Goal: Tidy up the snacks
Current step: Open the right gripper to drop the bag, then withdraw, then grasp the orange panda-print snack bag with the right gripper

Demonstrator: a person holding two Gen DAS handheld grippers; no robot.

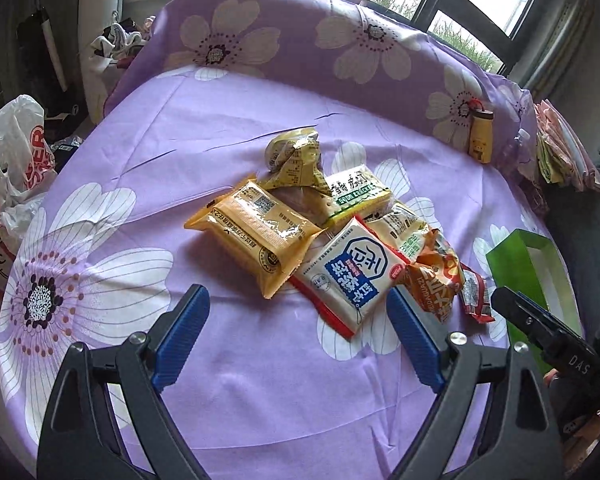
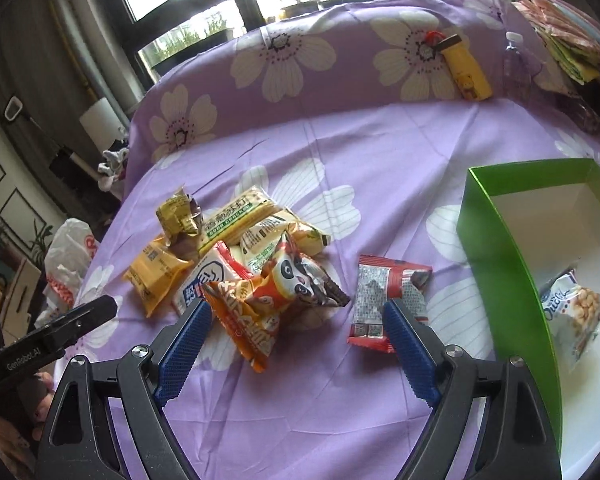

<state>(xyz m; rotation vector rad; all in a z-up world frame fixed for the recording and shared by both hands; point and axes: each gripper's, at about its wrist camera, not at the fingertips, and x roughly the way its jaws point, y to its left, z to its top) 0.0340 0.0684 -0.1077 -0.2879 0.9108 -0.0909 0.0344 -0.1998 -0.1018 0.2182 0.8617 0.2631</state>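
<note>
A heap of snack packets lies on the purple flowered sheet [image 1: 228, 380]. It holds an orange-yellow packet [image 1: 256, 232], a white and blue packet [image 1: 352, 276], a yellow-green cracker pack [image 1: 356, 192] and a crumpled yellow wrapper [image 1: 296, 160]. My left gripper [image 1: 296, 292] hangs open just short of the white and blue packet, holding nothing. My right gripper [image 2: 297, 305] is open over an orange panda packet [image 2: 252, 316], with a red packet [image 2: 388, 300] by its right finger. The green box [image 2: 500, 260] at the right holds one white snack bag [image 2: 576, 312].
A KFC plastic bag [image 1: 16, 184] sits off the left edge. A raised ridge of sheet [image 2: 320, 60] runs along the back, with a yellow bottle [image 2: 468, 72] and a clear bottle [image 2: 516, 60] against it. Stacked packets [image 2: 568, 28] lie far right. Windows behind.
</note>
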